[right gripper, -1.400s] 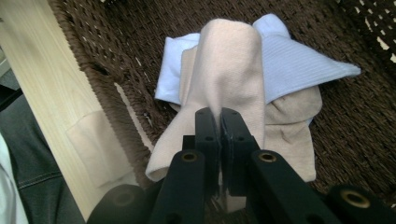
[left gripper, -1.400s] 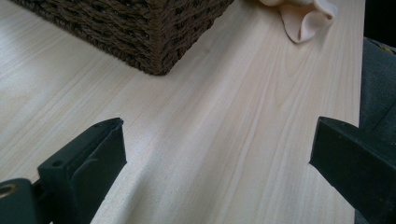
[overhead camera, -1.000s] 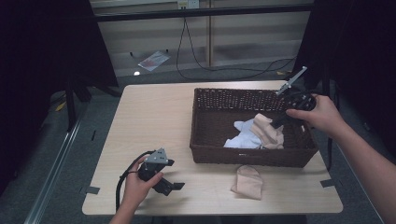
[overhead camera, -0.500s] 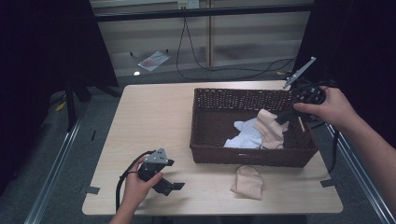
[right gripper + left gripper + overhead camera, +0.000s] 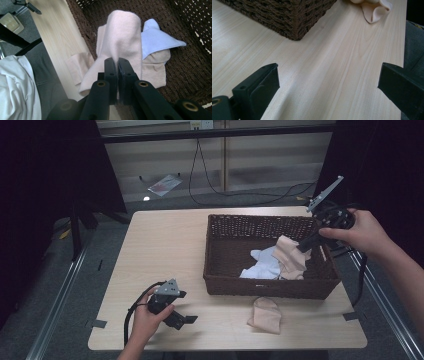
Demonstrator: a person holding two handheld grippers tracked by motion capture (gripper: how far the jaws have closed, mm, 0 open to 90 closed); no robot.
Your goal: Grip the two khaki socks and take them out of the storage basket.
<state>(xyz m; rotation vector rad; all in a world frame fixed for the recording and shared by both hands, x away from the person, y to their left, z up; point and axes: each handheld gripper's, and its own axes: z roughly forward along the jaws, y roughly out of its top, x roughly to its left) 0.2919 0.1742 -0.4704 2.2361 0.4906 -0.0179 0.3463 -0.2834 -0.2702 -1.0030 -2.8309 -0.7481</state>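
No writing or label can be read anywhere. The right gripper (image 5: 306,245), held over the right end of the wicker basket (image 5: 225,265), has its jaws pinched together on a fold of the beige cloth (image 5: 122,45), which hangs from them above a light blue cloth (image 5: 157,37) and more beige fabric whose edges are hidden beneath it. The left gripper (image 5: 182,320) rests on the table (image 5: 342,62) near its front left edge with its jaws spread wide and nothing between them, while another beige cloth (image 5: 265,315) lies on the table just in front of the basket, cut off at the top of the left gripper view.
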